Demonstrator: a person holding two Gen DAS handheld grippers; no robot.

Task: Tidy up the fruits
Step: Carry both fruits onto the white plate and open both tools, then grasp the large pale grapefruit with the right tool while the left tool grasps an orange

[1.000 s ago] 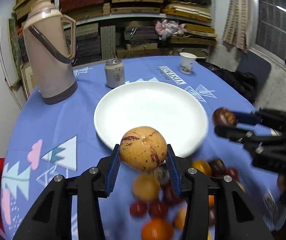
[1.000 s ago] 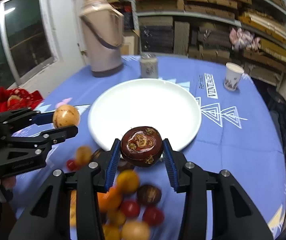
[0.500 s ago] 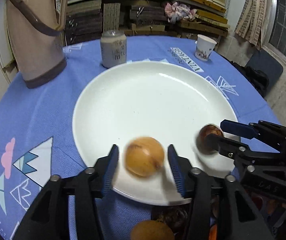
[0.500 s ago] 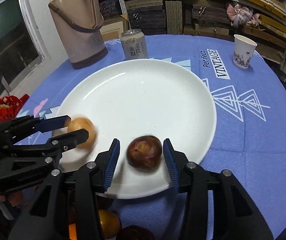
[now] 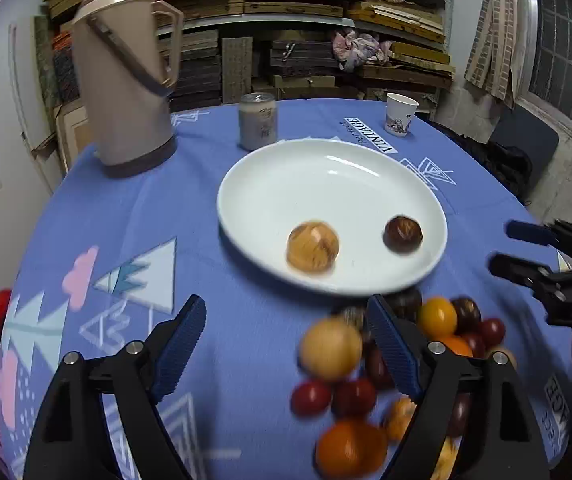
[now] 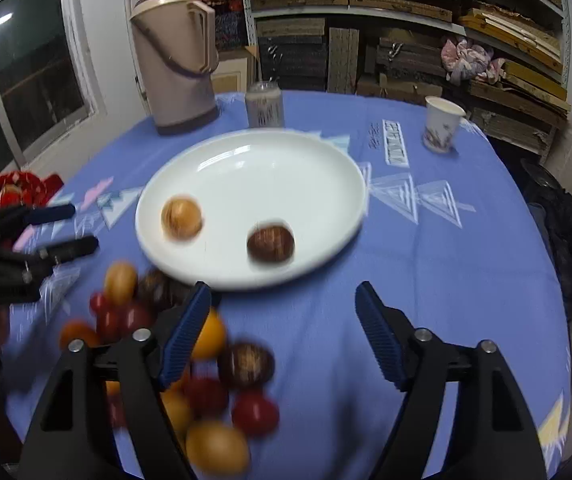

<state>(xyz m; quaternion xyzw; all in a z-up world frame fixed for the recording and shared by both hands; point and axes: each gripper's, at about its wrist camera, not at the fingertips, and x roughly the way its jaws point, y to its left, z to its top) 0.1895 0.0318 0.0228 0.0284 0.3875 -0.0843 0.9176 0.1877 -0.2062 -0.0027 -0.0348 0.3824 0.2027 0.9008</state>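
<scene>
A white plate (image 5: 286, 168) (image 6: 269, 160) lies on the blue tablecloth and holds a tan round fruit (image 5: 312, 247) (image 6: 181, 218) and a dark brown round fruit (image 5: 402, 234) (image 6: 270, 244). Nearer to me lies a pile of fruits (image 5: 350, 376) (image 6: 205, 380): yellow, orange, red and dark ones. My left gripper (image 5: 288, 344) hovers over the cloth before the plate, jaws opening, nothing between them. My right gripper (image 6: 281, 330) does the same to the right of the pile, jaws opening and empty. Each gripper shows at the edge of the other's view (image 5: 526, 248) (image 6: 61, 228).
A tall beige thermos (image 5: 125, 76) (image 6: 173, 52) stands at the back left, a drink can (image 5: 257, 120) (image 6: 265, 105) behind the plate, a paper cup (image 5: 400, 114) (image 6: 442, 124) at the back right. Shelves of stacked boards fill the background. A red cloth (image 6: 9, 188) lies at the left edge.
Both grippers carried their fruits over the plate, let them go there, then drew back toward the pile with jaws widening. The tan and dark fruits now rest on the plate.
</scene>
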